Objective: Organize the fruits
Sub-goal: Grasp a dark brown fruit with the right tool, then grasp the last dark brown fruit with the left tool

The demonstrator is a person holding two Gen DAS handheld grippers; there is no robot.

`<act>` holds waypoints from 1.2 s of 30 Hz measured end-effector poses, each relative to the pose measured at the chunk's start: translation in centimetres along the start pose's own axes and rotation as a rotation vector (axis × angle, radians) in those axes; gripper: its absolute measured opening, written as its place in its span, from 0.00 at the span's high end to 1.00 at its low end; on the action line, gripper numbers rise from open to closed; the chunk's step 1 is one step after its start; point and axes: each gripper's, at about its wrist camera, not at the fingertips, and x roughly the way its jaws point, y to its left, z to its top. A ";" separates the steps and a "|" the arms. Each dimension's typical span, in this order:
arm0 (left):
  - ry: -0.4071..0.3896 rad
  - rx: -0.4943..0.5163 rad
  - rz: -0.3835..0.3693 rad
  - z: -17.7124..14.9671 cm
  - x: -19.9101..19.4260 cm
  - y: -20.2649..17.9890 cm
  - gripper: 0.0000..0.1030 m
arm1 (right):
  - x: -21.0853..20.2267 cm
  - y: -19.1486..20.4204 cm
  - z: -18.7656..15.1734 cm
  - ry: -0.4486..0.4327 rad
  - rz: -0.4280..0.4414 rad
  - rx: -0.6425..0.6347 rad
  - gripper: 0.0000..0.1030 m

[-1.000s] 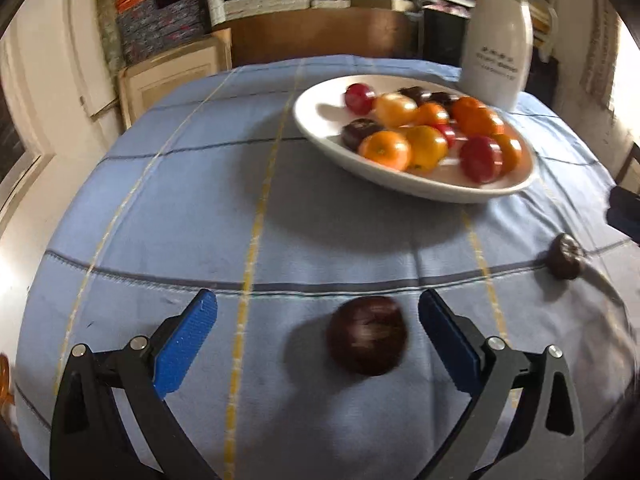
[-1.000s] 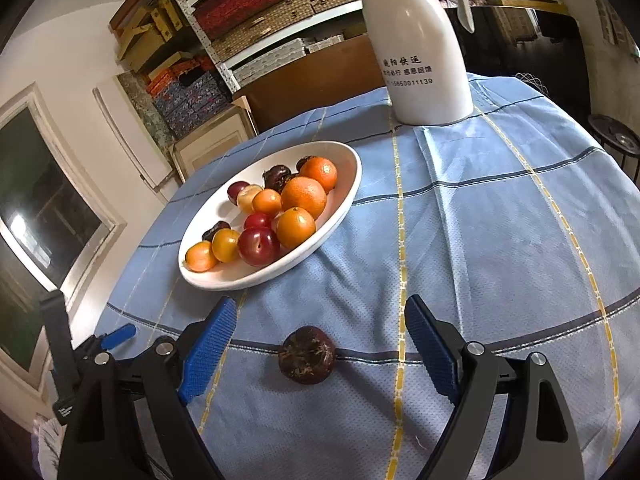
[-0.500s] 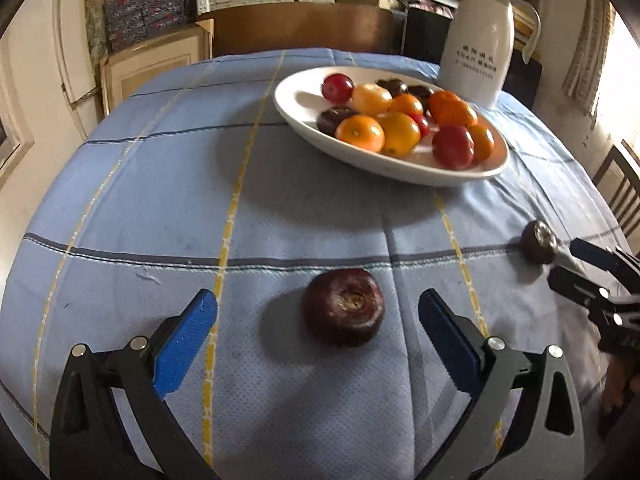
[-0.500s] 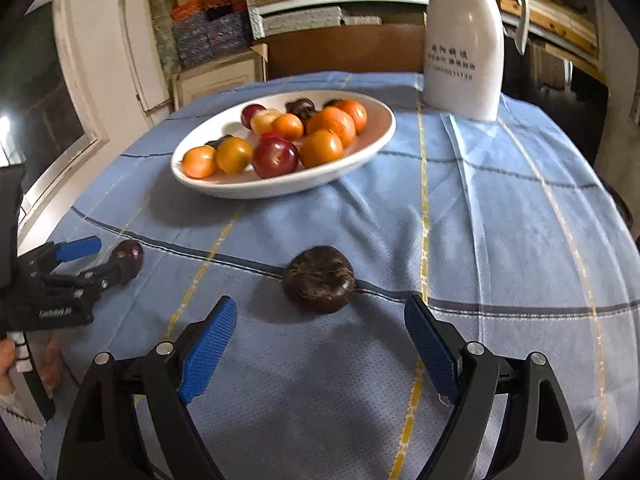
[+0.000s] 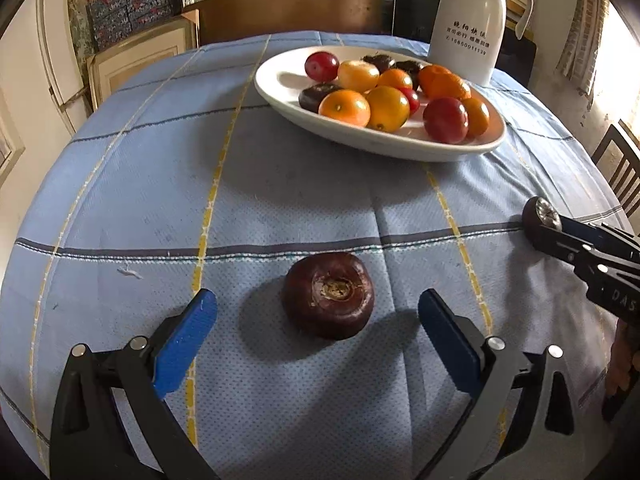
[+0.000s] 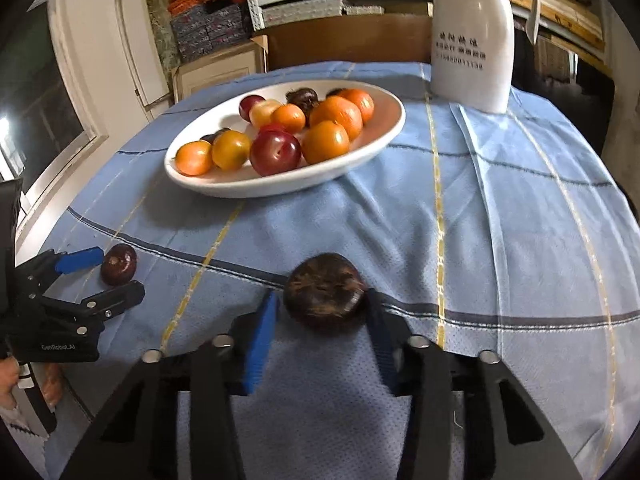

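A white oval plate (image 5: 280, 92) (image 6: 392, 128) holds several oranges, red plums and dark fruits. My left gripper (image 5: 318, 312) is open around a dark brown fruit (image 5: 328, 306) that lies on the blue cloth between its blue pads; it also shows in the right wrist view (image 6: 119, 265). My right gripper (image 6: 322, 312) is shut on a second dark brown fruit (image 6: 324, 300) at the cloth; this fruit shows at the right edge of the left wrist view (image 5: 538, 220), between the right gripper's fingers.
A tall white jug (image 5: 470, 20) (image 6: 474, 36) stands behind the plate. The blue checked tablecloth (image 5: 160, 168) covers the round table. Shelves and boxes (image 6: 208, 32) stand beyond the far edge, and a chair (image 5: 620, 168) at the right.
My right gripper has closed its fingers onto the dark fruit in front of it. My left gripper has stayed open, with its fruit now a little further in between the pads.
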 end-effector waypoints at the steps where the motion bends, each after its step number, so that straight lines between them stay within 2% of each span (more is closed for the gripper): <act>1: -0.001 0.001 0.001 0.0 0.0 0.0 0.04 | 0.0 0.0 0.0 0.000 0.002 0.001 0.59; 17: 0.009 0.013 0.011 0.1 0.2 -0.2 0.04 | 0.2 0.0 0.5 -0.016 0.021 -0.006 0.59; 22: -0.037 0.037 -0.028 0.0 -0.6 -0.7 0.05 | -0.5 0.3 0.4 -0.045 0.014 -0.024 0.59; 23: -0.044 0.042 -0.033 0.0 -0.8 -0.8 0.08 | -0.5 0.2 0.4 -0.044 0.014 -0.021 0.59; 24: -0.045 0.043 -0.038 0.0 -0.8 -0.8 0.19 | -0.5 0.1 0.4 -0.045 0.015 -0.017 0.59; 26: -0.032 0.030 -0.049 0.1 -0.5 -0.6 0.31 | -0.6 0.1 0.3 -0.046 0.019 -0.016 0.59; 29: -0.038 0.016 -0.057 0.1 -0.6 -0.3 0.33 | -0.7 0.2 0.3 -0.045 0.021 -0.021 0.59; 33: -0.051 0.024 -0.069 0.0 -0.8 -0.4 0.47 | -0.7 0.2 0.2 -0.045 0.024 -0.015 0.59; 36: -0.052 0.032 -0.079 -0.1 -1.0 -0.5 0.55 | -0.7 0.1 0.2 -0.045 0.026 -0.013 0.59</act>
